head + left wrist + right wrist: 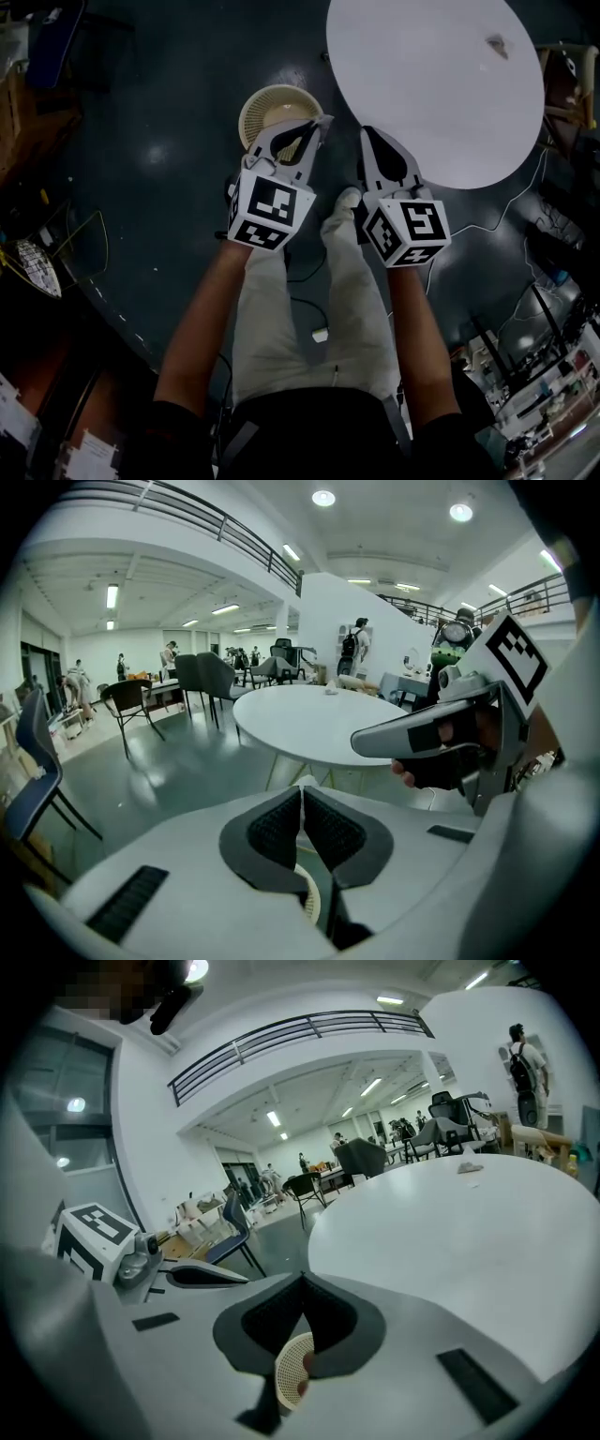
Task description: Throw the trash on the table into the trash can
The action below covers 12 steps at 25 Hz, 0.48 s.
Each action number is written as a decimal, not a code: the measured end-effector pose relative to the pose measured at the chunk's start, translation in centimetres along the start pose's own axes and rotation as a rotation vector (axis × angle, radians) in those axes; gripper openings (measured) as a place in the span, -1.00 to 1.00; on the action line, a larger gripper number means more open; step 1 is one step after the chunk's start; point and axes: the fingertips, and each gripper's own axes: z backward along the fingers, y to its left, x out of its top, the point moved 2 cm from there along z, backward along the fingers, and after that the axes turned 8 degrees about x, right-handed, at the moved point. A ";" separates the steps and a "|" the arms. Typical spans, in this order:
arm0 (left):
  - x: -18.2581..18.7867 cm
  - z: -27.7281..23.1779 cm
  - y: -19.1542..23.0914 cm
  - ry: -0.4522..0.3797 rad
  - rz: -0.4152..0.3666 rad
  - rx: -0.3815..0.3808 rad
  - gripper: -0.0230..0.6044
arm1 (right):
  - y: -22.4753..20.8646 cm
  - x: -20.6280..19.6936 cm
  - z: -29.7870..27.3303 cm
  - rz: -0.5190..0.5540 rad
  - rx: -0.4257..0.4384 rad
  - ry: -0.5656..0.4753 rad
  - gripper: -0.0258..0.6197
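Note:
The round white table (pixel 422 103) bears a small crumpled scrap of trash (pixel 497 43) near its far edge, also visible as trash (pixel 470 1168). A beige mesh trash can (pixel 267 108) stands on the dark floor left of the table. My left gripper (pixel 322 122) hangs by the can's right rim. The left gripper (pixel 302 789) is shut on a thin pale scrap that shows between its pads. My right gripper (pixel 367 132) sits beside it at the table's near edge. The right gripper (pixel 302 1279) is shut with nothing in it, and the can's mesh (pixel 292 1372) shows below its jaws.
The person's legs and a shoe (pixel 342 202) stand under the grippers. Cables and a white plug (pixel 320 335) lie on the floor. Cluttered shelves line the left and right edges. Dark chairs (pixel 131 700) and a blue chair (pixel 37 771) stand beyond the table.

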 end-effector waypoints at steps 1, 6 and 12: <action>-0.7 0.2 0.8 0.003 0.008 0.004 -0.86 | 0.7 -0.3 -0.8 0.003 0.006 0.007 -0.86; -4.1 0.4 4.2 0.034 0.044 0.017 -0.86 | 3.3 -2.6 -4.4 0.001 0.030 0.050 -0.86; -9.5 -0.9 6.9 0.079 0.095 0.017 -0.86 | 4.6 -7.0 -8.5 -0.018 0.026 0.111 -0.86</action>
